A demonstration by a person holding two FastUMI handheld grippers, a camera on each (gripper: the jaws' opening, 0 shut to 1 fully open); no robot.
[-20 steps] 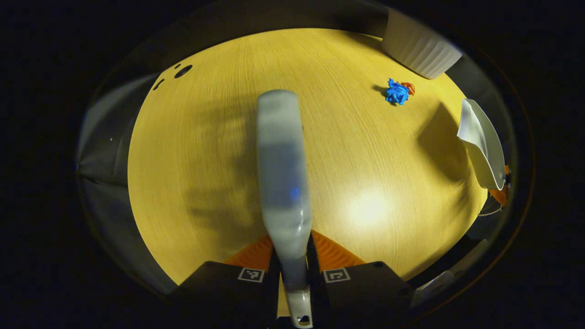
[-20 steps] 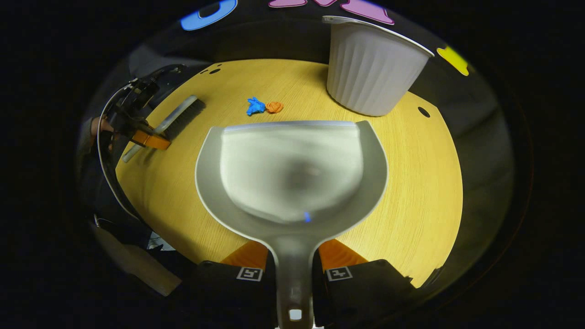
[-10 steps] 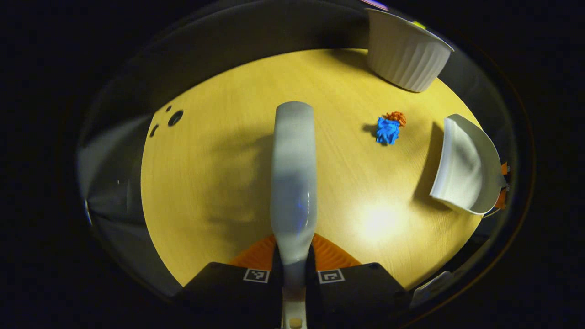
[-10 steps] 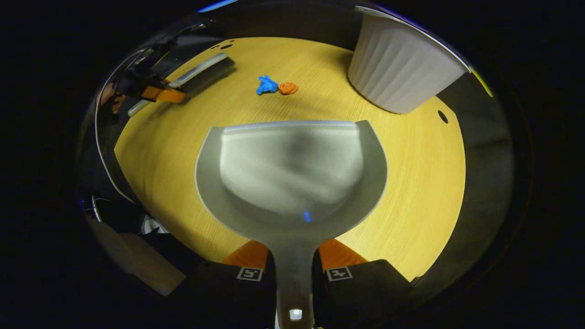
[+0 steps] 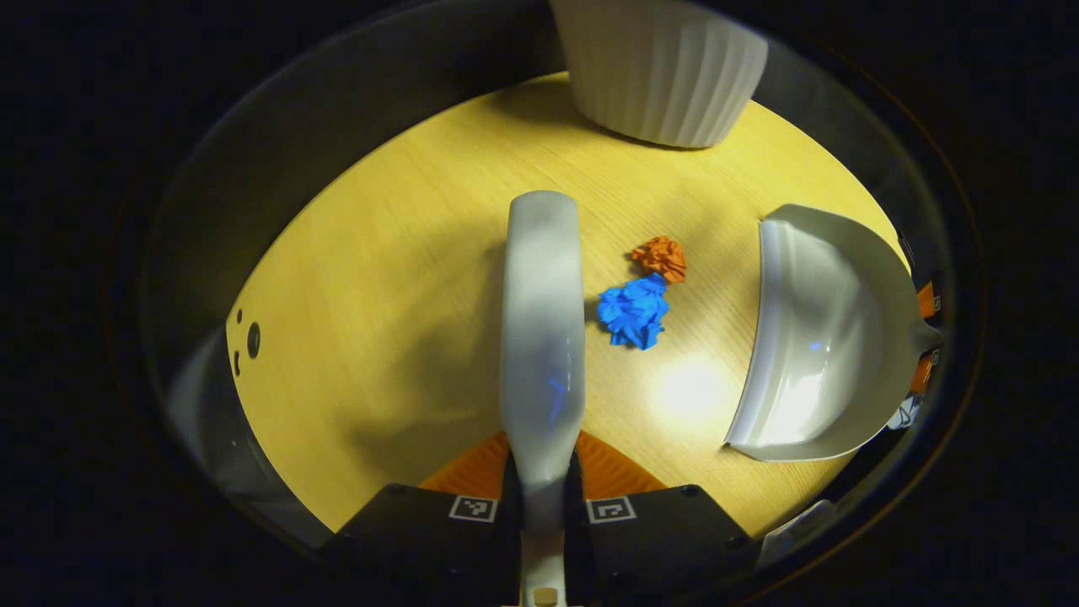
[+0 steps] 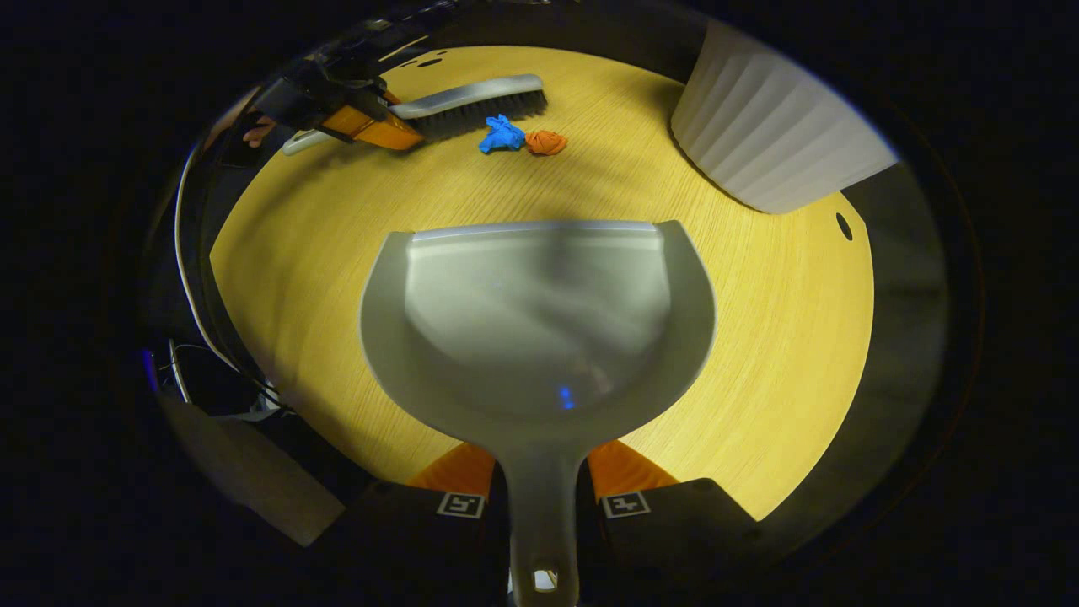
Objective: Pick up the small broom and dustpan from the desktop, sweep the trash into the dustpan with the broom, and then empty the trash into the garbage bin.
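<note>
My left gripper (image 5: 541,479) is shut on the handle of the small grey broom (image 5: 541,320), whose back runs up the middle of the left gripper view. Just right of the broom lie a blue paper wad (image 5: 633,311) and an orange wad (image 5: 661,256) on the yellow desktop (image 5: 379,278). The grey dustpan (image 5: 822,337) stands further right, its mouth facing the wads. In the right gripper view my right gripper (image 6: 541,482) is shut on the dustpan (image 6: 539,329) handle. Beyond its lip lie the blue wad (image 6: 502,135) and orange wad (image 6: 546,142), with the broom (image 6: 472,96) bristles touching the blue one, held by the left gripper (image 6: 354,110).
A white ribbed garbage bin (image 5: 659,67) stands at the far side of the desktop, behind the wads; it sits at the upper right (image 6: 771,143) in the right gripper view. Small cable holes (image 5: 251,339) mark the desktop's left part. A hand (image 6: 257,131) holds the far gripper.
The broom has swung in toward the wads and now sits right beside the blue one. The dustpan has come closer to the wads from the other side. The bin looms nearer.
</note>
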